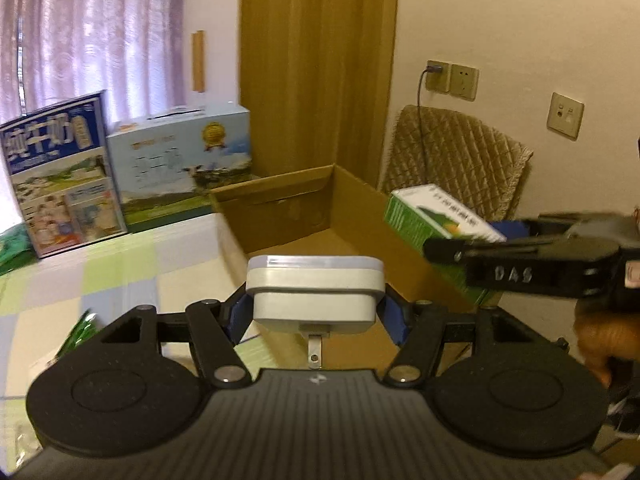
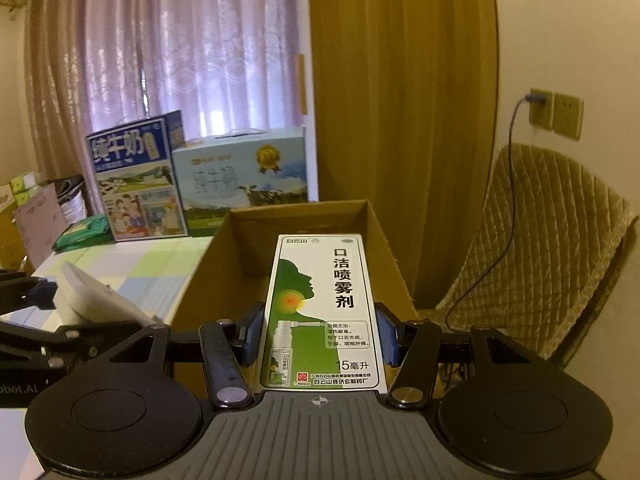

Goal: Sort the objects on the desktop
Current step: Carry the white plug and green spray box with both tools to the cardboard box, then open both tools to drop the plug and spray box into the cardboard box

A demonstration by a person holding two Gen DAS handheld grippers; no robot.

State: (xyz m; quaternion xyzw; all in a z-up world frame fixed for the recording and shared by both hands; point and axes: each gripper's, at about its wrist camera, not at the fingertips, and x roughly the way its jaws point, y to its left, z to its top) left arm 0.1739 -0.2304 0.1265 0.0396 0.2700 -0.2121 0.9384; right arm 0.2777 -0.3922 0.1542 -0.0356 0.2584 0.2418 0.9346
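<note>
Checked tablecloth (image 1: 120, 264) on the desk, open cardboard box (image 2: 296, 216) at its far edge, milk cartons (image 2: 136, 176) behind by the curtain. Left gripper (image 1: 316, 308) pinches a white plug adapter (image 1: 316, 288) by its sides, prong toward the camera, held over the box's near rim. Right gripper (image 2: 320, 336) clamps a green-white throat spray carton (image 2: 320, 308) low on its length, nose over the box. Risks: the two grippers sit close, could clash on release; the long carton may pivot in the pads; the adapter may catch the rim and land on the table.
</note>
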